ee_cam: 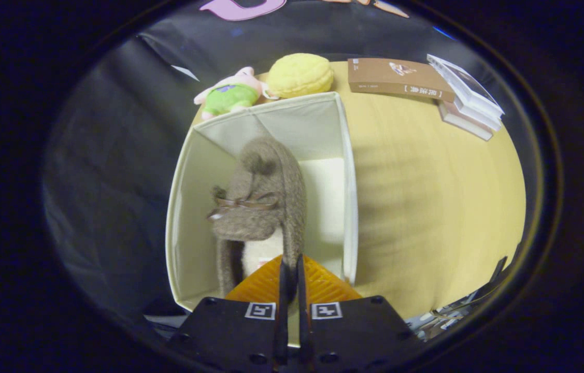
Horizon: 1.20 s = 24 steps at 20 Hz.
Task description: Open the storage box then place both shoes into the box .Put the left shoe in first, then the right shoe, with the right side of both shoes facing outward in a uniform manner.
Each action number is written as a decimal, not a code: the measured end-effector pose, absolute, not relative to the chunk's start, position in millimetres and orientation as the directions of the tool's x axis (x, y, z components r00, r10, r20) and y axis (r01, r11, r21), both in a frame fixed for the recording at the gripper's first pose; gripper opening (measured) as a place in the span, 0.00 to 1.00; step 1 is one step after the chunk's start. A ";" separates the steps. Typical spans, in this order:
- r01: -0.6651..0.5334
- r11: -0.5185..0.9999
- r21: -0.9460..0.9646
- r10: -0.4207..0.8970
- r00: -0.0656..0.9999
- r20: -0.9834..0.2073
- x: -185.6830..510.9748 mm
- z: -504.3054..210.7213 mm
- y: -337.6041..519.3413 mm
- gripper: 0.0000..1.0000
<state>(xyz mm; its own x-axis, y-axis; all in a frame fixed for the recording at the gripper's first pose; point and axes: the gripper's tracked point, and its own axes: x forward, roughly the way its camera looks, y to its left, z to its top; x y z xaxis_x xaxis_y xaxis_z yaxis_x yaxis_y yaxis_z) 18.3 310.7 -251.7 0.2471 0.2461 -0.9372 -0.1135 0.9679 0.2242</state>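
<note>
Pinched narrow on the shoe's rim, the tool hangs it inside the box, frame centre; a thin grip could let it twist.

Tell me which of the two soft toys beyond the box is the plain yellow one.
The round yellow plush, beside the brown book. The other plush is pink with green clothing.

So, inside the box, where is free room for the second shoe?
Free floor lies right of the fuzzy shoe, along the storage box right wall. The left side is tight against the wall. The gripper is shut on the shoe's rim.
</note>
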 end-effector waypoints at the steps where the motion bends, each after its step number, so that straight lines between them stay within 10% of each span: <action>1: -0.125 0.958 0.257 0.282 0.256 -0.925 18.9 -243.1 314.0 0.34; 10: -0.173 0.917 0.359 0.398 0.442 -0.804 32.6 -176.5 303.4 1.00; 24: -0.144 0.972 0.183 0.206 0.900 -0.384 81.5 -53.8 142.3 1.00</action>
